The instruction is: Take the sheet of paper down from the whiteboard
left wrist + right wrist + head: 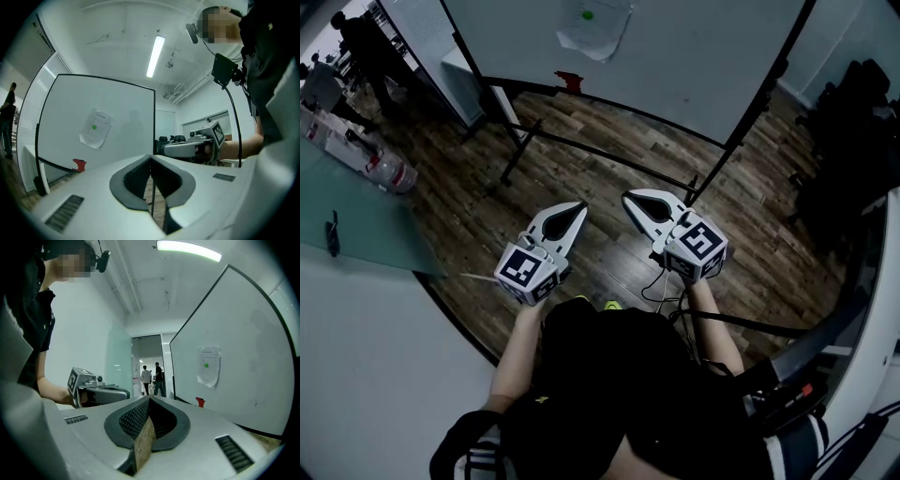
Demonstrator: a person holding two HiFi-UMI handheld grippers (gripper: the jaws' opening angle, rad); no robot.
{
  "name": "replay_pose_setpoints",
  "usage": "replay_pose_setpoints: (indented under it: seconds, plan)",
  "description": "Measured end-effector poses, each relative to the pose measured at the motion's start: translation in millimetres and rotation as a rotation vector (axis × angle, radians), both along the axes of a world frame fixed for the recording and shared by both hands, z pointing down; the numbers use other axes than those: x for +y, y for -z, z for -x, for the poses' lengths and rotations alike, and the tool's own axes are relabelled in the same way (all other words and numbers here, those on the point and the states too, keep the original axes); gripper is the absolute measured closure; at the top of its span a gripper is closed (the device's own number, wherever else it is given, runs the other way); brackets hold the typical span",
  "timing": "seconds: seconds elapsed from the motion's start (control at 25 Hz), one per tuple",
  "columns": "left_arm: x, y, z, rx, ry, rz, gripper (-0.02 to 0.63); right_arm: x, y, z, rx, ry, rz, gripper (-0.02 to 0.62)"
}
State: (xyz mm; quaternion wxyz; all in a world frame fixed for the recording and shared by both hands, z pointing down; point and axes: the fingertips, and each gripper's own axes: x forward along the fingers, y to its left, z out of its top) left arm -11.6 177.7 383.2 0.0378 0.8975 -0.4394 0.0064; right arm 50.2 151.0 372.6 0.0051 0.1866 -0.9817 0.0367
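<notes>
A white sheet of paper point(593, 28) hangs on the whiteboard point(694, 66), pinned by a green round magnet point(587, 15); its lower corner curls. In the left gripper view the paper point(95, 128) is ahead and to the left, and in the right gripper view the paper point(209, 365) is ahead and to the right. My left gripper point(579, 206) and right gripper point(628, 199) are held side by side over the floor, well short of the board. Both are shut, with nothing between the jaws of the left gripper point(151, 157) or the right gripper point(149, 398).
A small red object point(569, 82) sits on the board's lower rail. The board's black stand legs point(517, 145) spread over the wooden floor. People point(356, 47) stand at the far left near boxes and a bottle point(391, 173). Dark chairs point(853, 122) are at the right.
</notes>
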Motion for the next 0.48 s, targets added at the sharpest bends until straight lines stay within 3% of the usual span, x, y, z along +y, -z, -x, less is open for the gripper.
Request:
replay_pose_setpoints:
  seconds: [0.48]
  plan:
    - [-12.4, -2.7, 3.7, 0.012, 0.039, 0.026, 0.586, -12.2, -7.4, 4.7, 0.003, 0.015, 0.025, 0.577]
